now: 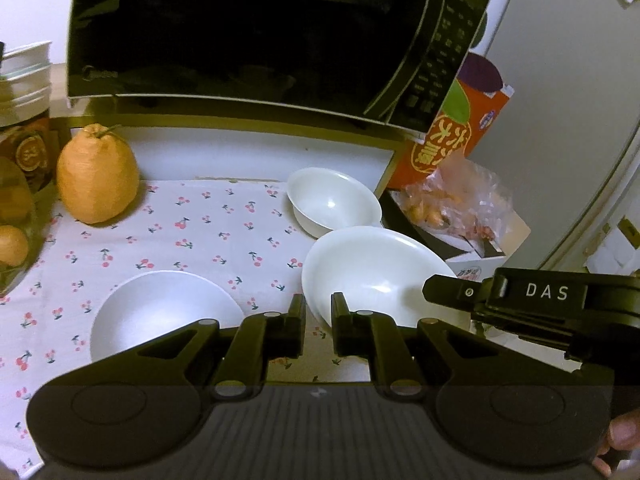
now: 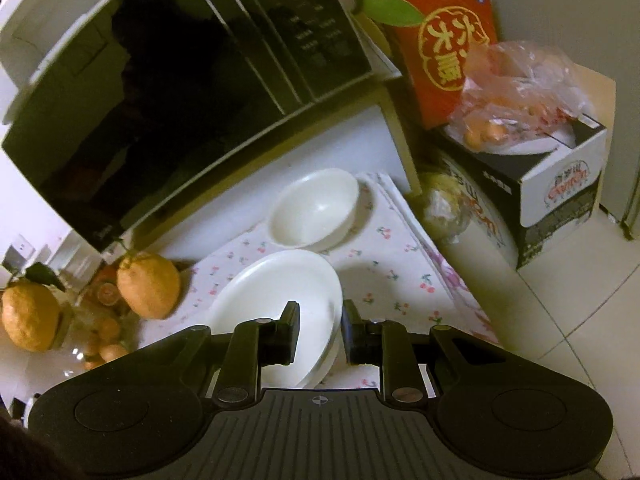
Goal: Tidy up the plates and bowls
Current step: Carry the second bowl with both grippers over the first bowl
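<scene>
1. Plates (image 2: 276, 292), white and stacked, sit centre frame in the right wrist view, their rim gripped between the right gripper (image 2: 320, 322) fingers.
2. The left gripper (image 1: 318, 314) fingers grip the same stack's near rim, lower centre of the left view.
3. A small bowl (image 1: 330, 200) rests on the cherry-print cloth (image 1: 180, 232) beyond, another dish (image 1: 164, 312) lower left.
4. A microwave (image 1: 248, 28) fills the top.
</scene>
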Demonstrator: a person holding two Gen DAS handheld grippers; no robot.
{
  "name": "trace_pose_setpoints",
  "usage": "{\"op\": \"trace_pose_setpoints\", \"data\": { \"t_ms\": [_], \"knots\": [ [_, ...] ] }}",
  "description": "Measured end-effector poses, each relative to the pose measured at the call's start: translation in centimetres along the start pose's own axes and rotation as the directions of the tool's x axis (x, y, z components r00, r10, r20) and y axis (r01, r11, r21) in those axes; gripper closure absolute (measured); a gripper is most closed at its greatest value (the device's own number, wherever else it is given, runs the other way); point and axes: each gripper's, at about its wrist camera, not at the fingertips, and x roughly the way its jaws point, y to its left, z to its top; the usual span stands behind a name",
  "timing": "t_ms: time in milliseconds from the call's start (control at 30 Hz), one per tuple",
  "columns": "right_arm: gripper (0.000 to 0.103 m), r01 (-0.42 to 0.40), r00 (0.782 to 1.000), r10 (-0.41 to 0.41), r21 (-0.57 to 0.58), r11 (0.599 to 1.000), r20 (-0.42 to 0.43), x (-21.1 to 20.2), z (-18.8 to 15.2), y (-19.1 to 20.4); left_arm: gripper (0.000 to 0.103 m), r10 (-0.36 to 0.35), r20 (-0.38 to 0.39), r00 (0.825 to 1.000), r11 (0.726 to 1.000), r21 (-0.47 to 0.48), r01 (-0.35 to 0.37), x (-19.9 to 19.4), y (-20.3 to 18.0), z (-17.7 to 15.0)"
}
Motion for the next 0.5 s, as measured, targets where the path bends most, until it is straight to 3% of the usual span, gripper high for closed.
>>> {"op": "trace_pose_setpoints", "data": {
  "t_ms": [500],
  "knots": [
    [0.081,-0.076,0.997,0.077,-0.043,0.996,0.005,-1.3,-0.8,4.3,0.091,0.035,0.031,0.999,0.999,-0.037,-0.034,-4.1,2.5,0.2]
  ]
}}
